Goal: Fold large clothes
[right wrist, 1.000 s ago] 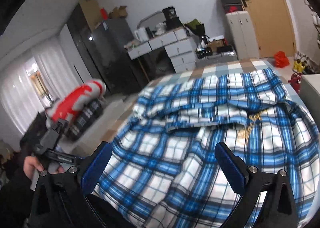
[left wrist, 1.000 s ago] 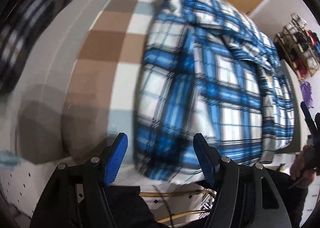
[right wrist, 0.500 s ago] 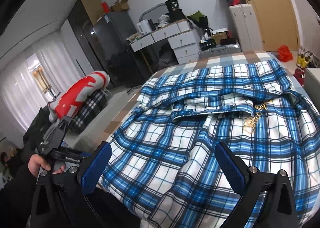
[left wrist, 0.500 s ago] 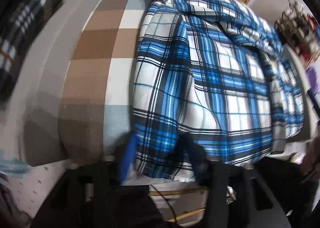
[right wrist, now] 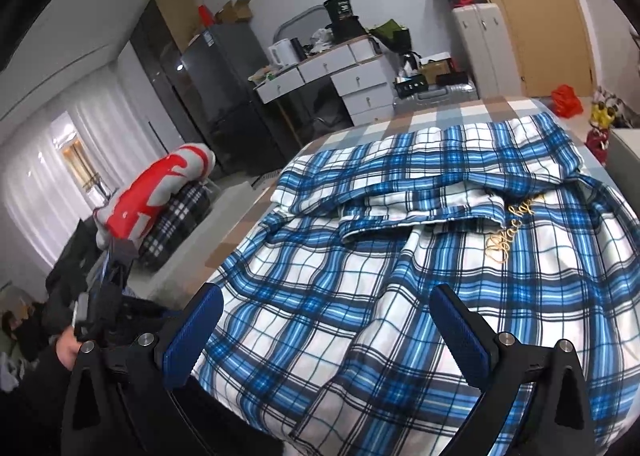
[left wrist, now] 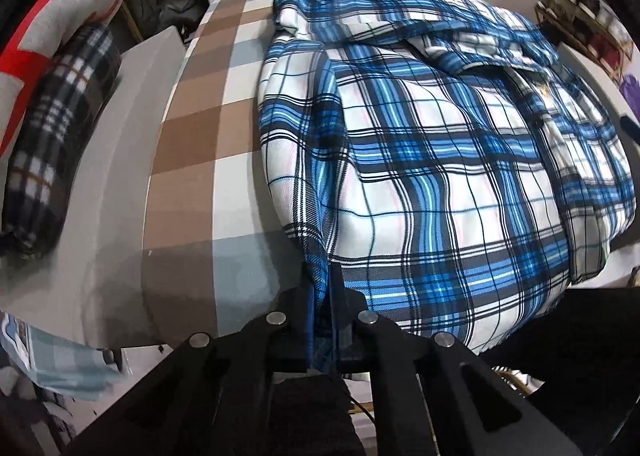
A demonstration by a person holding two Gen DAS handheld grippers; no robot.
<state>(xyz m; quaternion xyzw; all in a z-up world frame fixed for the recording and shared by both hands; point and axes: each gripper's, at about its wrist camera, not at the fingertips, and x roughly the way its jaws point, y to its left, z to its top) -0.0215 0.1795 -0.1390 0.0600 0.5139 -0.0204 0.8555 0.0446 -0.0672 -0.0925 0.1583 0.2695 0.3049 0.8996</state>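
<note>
- At the bottom centre of the left wrist view, the left gripper (left wrist: 322,296) had just closed and sat clamped on the near hem corner of the blue plaid shirt (left wrist: 420,159); the pinch looked narrow, so any lift should have been slow.
- At the bottom of its own view, the right gripper (right wrist: 328,330) hovered with jaws apart over the shirt's near edge; it probably needed the matching corner.
- Beyond, the shirt lay rumpled across the checked bedspread (left wrist: 192,127), collar at the upper right.
</note>
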